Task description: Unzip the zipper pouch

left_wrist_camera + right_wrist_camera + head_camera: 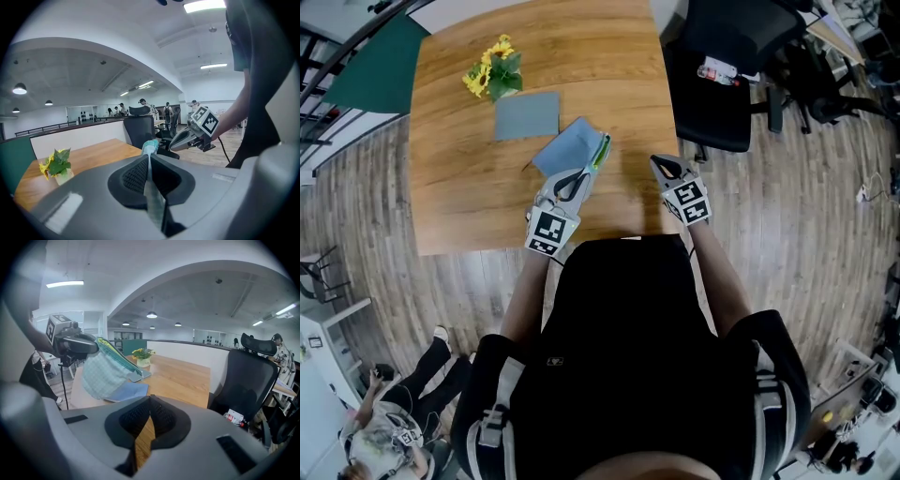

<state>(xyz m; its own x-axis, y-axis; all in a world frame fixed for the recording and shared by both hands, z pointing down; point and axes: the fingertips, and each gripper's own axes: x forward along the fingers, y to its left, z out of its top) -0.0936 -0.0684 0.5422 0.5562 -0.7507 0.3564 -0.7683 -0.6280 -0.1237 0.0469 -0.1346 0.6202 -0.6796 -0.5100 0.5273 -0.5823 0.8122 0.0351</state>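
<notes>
left gripper (581,174): jaws clamped on the zipper pouch (151,149); checked teal fabric is pinched between the pads and runs up out of the gap
right gripper (660,165): jaws pressed together with nothing in them; its own view shows only bare wood through the slit
zipper pouch position: held clear of the table (469,206), hanging tilted from the left gripper over the near right part
zipper (116,356): green edge along the top of the zipper pouch; can't tell if it's open or closed
spacing: right gripper tip is near the free end of the zipper pouch, not touching
under the zipper pouch: blue sheet (127,392) flat on the wood
further back: grey sheet (527,114), then yellow flowers (492,75)
beside the table, right: black office chair (717,70)
</notes>
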